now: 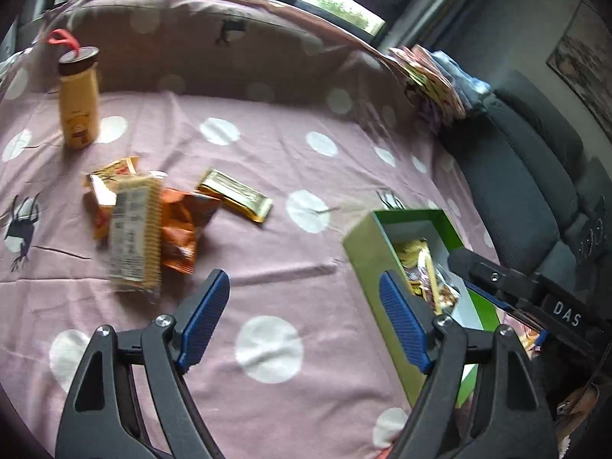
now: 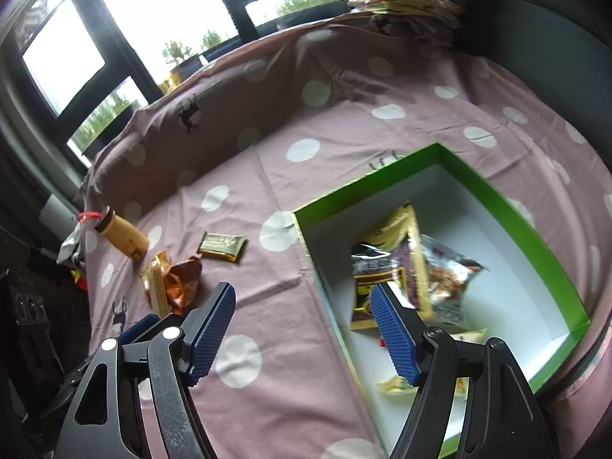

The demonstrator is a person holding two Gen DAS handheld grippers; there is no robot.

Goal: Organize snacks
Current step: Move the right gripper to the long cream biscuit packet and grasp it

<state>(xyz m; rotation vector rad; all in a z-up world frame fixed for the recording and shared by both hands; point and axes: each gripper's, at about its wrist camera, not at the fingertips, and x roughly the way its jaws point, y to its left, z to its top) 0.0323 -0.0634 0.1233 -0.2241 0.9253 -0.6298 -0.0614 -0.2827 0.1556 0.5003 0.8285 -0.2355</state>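
A green box (image 2: 501, 195) with a white inside holds several snack packets (image 2: 397, 267); it also shows in the left wrist view (image 1: 363, 252). Loose snacks lie on the pink dotted cloth: a wafer pack (image 1: 134, 229), an orange packet (image 1: 183, 225), a gold bar (image 1: 237, 195) and a small yellow packet (image 1: 111, 172). My left gripper (image 1: 306, 306) is open and empty, low over the cloth between the pile and the box. My right gripper (image 2: 302, 313) is open and empty, over the box's left wall; it also shows in the left wrist view (image 1: 508, 283).
A yellow bottle (image 1: 78, 103) with a brown lid and red loop stands at the far left. Folded cloths (image 1: 432, 76) are stacked at the back right. A dark sofa (image 1: 535, 176) borders the right side. Windows run behind the raised cloth edge.
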